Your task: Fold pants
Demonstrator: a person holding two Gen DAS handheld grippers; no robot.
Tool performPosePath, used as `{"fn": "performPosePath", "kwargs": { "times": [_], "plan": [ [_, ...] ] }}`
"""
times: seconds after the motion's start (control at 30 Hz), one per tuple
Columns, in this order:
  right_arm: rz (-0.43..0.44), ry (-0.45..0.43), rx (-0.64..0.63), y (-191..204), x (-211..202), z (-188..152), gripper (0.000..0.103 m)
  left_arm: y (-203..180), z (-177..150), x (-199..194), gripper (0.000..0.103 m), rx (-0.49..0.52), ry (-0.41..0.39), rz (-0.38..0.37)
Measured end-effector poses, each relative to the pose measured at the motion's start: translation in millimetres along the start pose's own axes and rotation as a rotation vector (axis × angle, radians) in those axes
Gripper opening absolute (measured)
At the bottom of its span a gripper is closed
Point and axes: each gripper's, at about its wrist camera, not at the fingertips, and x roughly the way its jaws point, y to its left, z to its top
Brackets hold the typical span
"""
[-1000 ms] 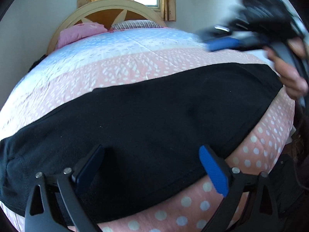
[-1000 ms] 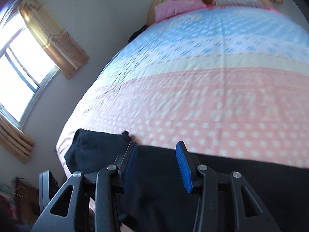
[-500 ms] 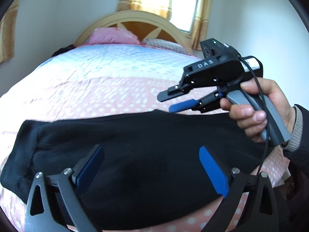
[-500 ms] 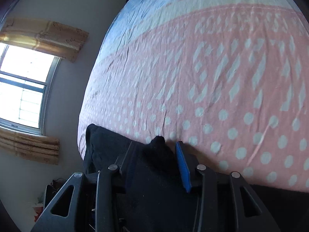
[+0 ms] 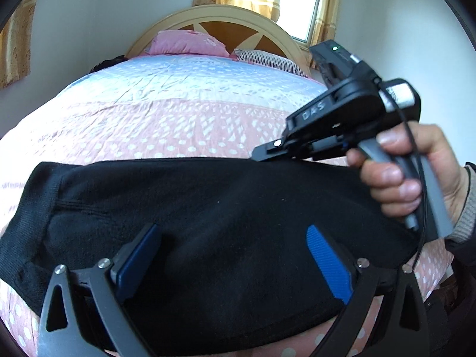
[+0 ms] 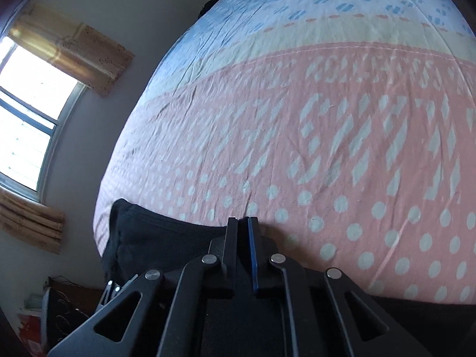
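The pants (image 5: 226, 214) are matt black knit cloth. The bed (image 5: 178, 113) wears wrinkled printed cotton. The headboard (image 5: 226, 17) is smooth wood.

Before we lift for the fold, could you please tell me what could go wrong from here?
The jaws of the right gripper have just been closing on the far edge of the black pants; that pinch may slip. The left gripper is open, holding nothing, so lifting now could drag them unevenly.

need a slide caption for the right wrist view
Right gripper, its jaws just closed, pinches the far edge of the black pants on the pink dotted bedspread.
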Motion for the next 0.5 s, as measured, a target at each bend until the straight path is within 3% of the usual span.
{"fn": "performPosePath", "kwargs": {
  "times": [0.07,0.2,0.33,0.5],
  "plan": [
    [-0.024,-0.049,-0.016,-3,-26,-7,0.04,0,0,-2,0.101,0.002,-0.003,0.001],
    [-0.052,-0.098,-0.081,-10,-80,-32,0.041,6,-2,-3,0.103,0.009,0.002,-0.009],
    [-0.058,-0.123,-0.158,-15,-125,-83,0.041,2,-5,-6,0.103,0.02,0.006,-0.004],
    [-0.112,-0.087,-0.176,-36,-136,-138,0.047,-1,-3,-5,0.103,0.02,0.006,-0.002]
  ]
}}
